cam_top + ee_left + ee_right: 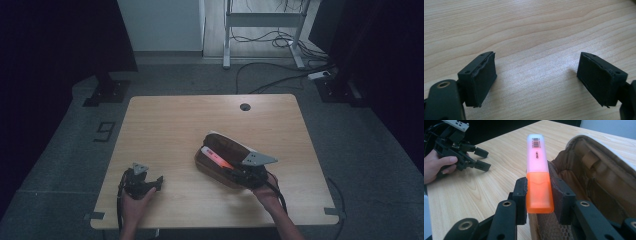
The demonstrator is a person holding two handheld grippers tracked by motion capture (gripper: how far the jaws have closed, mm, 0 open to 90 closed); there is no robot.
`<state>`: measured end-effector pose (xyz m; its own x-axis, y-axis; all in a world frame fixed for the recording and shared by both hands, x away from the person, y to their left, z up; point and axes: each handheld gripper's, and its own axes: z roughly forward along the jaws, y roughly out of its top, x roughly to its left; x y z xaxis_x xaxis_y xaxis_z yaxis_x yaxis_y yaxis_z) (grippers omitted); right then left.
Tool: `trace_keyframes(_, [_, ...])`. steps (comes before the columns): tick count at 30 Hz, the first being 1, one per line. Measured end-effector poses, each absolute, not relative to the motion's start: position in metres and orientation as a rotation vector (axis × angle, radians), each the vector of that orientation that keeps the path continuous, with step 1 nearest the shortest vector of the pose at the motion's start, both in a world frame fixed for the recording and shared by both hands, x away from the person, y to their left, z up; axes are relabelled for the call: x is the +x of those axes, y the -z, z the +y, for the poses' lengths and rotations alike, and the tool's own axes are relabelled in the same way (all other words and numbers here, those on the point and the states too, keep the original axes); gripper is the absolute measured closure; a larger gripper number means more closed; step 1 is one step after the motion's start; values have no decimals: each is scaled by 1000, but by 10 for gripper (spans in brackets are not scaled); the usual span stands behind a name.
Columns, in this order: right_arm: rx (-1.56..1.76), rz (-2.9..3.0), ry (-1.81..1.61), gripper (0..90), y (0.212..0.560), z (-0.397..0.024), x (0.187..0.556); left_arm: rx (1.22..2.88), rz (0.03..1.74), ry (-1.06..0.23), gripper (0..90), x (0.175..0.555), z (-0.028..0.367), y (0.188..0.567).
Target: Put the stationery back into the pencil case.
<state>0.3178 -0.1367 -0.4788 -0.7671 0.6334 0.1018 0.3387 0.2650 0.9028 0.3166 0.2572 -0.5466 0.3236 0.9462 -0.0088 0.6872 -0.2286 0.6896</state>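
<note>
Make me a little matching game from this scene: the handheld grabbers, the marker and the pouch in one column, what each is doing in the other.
1. orange highlighter pen with a pale barrel
2. brown fabric pencil case
3. left gripper
4. right gripper

a. jaws apart over bare wood
b. lying unzipped on the table
c. clamped by its orange cap
d. shut on the pen

Pairs: 1-c, 2-b, 3-a, 4-d

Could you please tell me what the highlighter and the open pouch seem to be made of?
Highlighter: apparently plastic, with a frosted translucent body and a glossier orange cap. Pouch: seemingly brown fabric, matte and woven-looking, with mesh lining and a soft folded rim.
</note>
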Motion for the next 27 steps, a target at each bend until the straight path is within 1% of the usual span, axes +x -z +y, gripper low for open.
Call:
trace_keyframes(15, [948,2202,-1501,657,475,-157,329,1998,1434,-563,155,317,257,547])
trace_keyframes(27, [976,2189,-1485,657,478,-163,338,1998,1434,-563,155,317,257,547])
